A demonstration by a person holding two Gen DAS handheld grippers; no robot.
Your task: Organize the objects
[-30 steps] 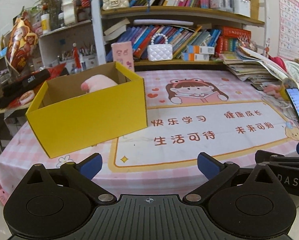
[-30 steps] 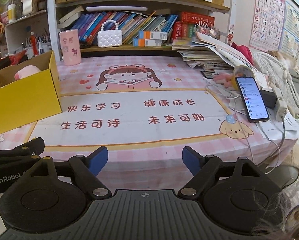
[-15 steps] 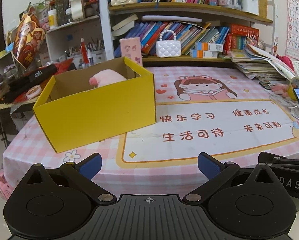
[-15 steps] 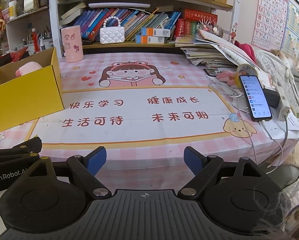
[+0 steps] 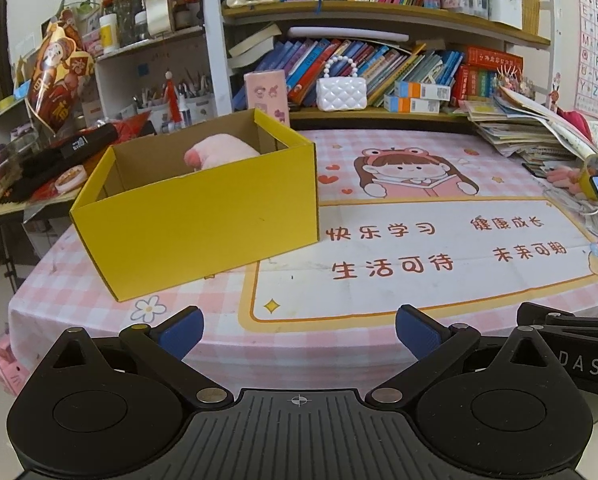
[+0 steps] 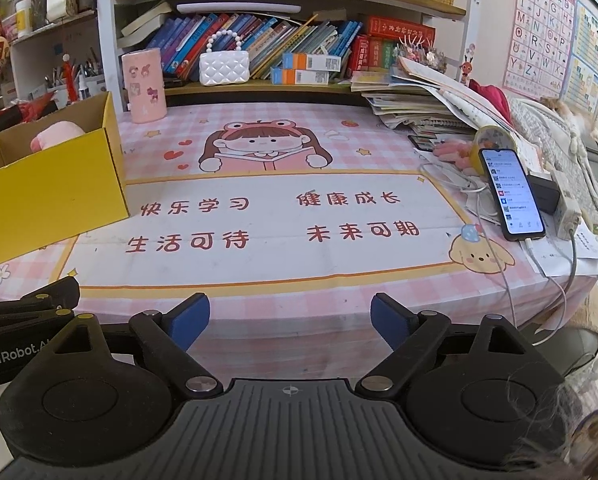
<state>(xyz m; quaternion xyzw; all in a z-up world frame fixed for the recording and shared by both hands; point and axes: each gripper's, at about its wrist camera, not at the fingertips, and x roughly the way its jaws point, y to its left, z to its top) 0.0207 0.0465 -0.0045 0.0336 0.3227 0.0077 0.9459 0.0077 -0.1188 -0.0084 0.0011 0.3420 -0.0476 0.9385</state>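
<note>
I have both tools held off the near edge of the table, side by side. My left tool has its blue-padded fingers spread wide with nothing between them, and my right tool is spread the same way, also empty. In the left wrist view the right tool's black body shows at the lower right; in the right wrist view the left tool's body sits at the lower left.

The yellow cardboard box stands open-topped near the table's left edge, angled so one corner points toward me. A pink plush toy lies inside it against the far wall, only its top showing above the rim. From the right wrist view the box sits at the left side with the plush peeking out.

The middle of the pink checked table cover carries its printed cartoon girl and red characters. A pink cylindrical holder stands at the far edge, a white quilted handbag on the shelf behind it. A lit smartphone rests propped near the right edge, beside cables and a stack of books.
</note>
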